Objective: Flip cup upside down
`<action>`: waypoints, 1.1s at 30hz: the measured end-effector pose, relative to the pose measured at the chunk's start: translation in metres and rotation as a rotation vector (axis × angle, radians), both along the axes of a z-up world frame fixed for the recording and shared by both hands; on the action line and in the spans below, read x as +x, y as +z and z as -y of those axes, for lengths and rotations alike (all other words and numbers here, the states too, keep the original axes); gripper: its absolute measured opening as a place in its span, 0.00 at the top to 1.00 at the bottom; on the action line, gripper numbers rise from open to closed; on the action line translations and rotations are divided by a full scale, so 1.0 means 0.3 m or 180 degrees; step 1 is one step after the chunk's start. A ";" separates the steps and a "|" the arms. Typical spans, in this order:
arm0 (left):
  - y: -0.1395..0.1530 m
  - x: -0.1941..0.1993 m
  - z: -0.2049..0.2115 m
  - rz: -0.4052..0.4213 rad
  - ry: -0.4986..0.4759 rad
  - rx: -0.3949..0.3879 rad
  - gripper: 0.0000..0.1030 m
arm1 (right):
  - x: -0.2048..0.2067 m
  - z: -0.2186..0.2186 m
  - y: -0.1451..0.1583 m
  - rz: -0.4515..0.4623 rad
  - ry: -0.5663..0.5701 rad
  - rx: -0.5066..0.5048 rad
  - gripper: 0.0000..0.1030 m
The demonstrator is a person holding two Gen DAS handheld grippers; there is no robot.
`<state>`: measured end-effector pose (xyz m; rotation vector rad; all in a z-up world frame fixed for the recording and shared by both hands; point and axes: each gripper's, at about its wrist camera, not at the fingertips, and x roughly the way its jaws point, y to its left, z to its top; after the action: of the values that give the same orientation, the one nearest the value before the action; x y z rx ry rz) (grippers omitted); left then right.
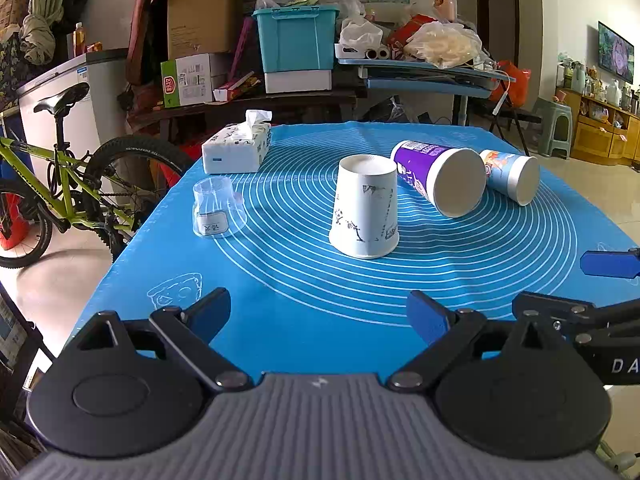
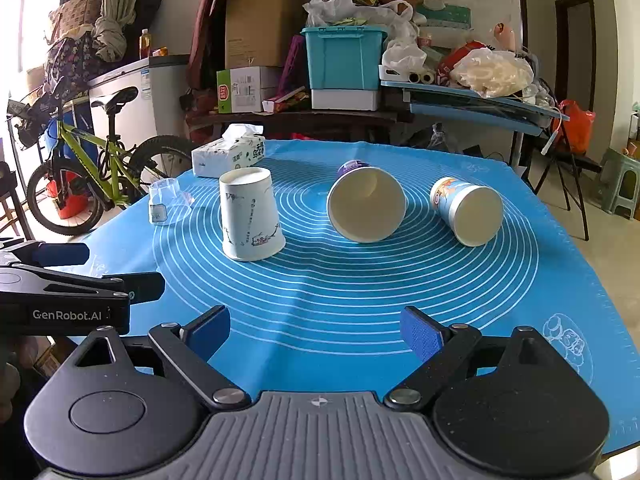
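Both tools spread wide, left tool [image 1: 318, 312], right tool [image 2: 316, 330], "GenRobot.AI" lettering [image 2: 67, 315]

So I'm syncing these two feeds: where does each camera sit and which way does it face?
Left wrist: on the left hand-held gripper, facing across the blue silicone mat; its open fingers show, the right hand-held gripper at the right edge.
Right wrist: on the right hand-held gripper, same heading; the left one at the left edge.
Shared: the inverted white paper cup.

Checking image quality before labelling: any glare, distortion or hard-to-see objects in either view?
Left wrist view: fisheye bends the room edges; the clear plastic cup is faint against the mat. Right wrist view: the window is blown out at upper left; cups stay sharp.
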<state>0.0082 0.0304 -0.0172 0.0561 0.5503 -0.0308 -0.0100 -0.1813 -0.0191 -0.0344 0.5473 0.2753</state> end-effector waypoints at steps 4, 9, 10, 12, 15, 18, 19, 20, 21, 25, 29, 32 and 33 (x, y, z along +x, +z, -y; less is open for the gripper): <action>0.001 0.000 -0.004 -0.0005 0.0007 -0.0002 0.09 | 0.004 0.000 -0.002 -0.0013 0.0007 0.0004 0.10; 0.001 -0.001 -0.010 -0.0007 0.0012 -0.0001 0.09 | 0.008 0.001 -0.003 -0.0019 0.0023 0.0003 0.10; 0.001 -0.002 -0.011 -0.0007 0.0011 0.0001 0.09 | 0.009 0.001 -0.004 -0.0022 0.0027 0.0002 0.10; 0.001 -0.001 -0.011 -0.0008 0.0013 -0.0002 0.09 | 0.011 -0.001 -0.005 -0.0029 0.0031 -0.0002 0.10; 0.001 -0.001 -0.010 -0.0007 0.0014 -0.0004 0.09 | 0.013 -0.002 -0.006 -0.0040 0.0036 0.0001 0.10; 0.001 -0.001 -0.010 -0.0007 0.0013 -0.0003 0.09 | 0.014 -0.001 -0.007 -0.0044 0.0035 0.0005 0.10; 0.001 -0.001 -0.010 -0.0007 0.0014 -0.0002 0.09 | 0.014 -0.001 -0.007 -0.0044 0.0034 0.0003 0.10; 0.002 -0.002 -0.011 -0.0007 0.0014 -0.0001 0.09 | 0.014 -0.001 -0.007 -0.0043 0.0034 0.0003 0.10; 0.001 -0.001 -0.011 -0.0007 0.0013 -0.0002 0.09 | 0.014 -0.001 -0.007 -0.0042 0.0035 0.0004 0.10; 0.002 -0.001 -0.010 -0.0007 0.0012 -0.0002 0.09 | 0.015 0.000 -0.008 -0.0047 0.0041 0.0005 0.10; 0.002 -0.002 -0.011 -0.0007 0.0011 -0.0002 0.09 | 0.015 -0.001 -0.008 -0.0050 0.0040 0.0004 0.10; 0.002 -0.001 -0.009 -0.0008 0.0013 0.0000 0.09 | 0.016 -0.002 -0.009 -0.0053 0.0045 0.0008 0.10; 0.002 -0.001 -0.009 -0.0010 0.0013 -0.0001 0.09 | 0.017 -0.003 -0.011 -0.0059 0.0051 0.0010 0.10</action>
<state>0.0080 0.0332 -0.0167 0.0548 0.5534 -0.0269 -0.0048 -0.1806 -0.0223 -0.0333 0.5652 0.2923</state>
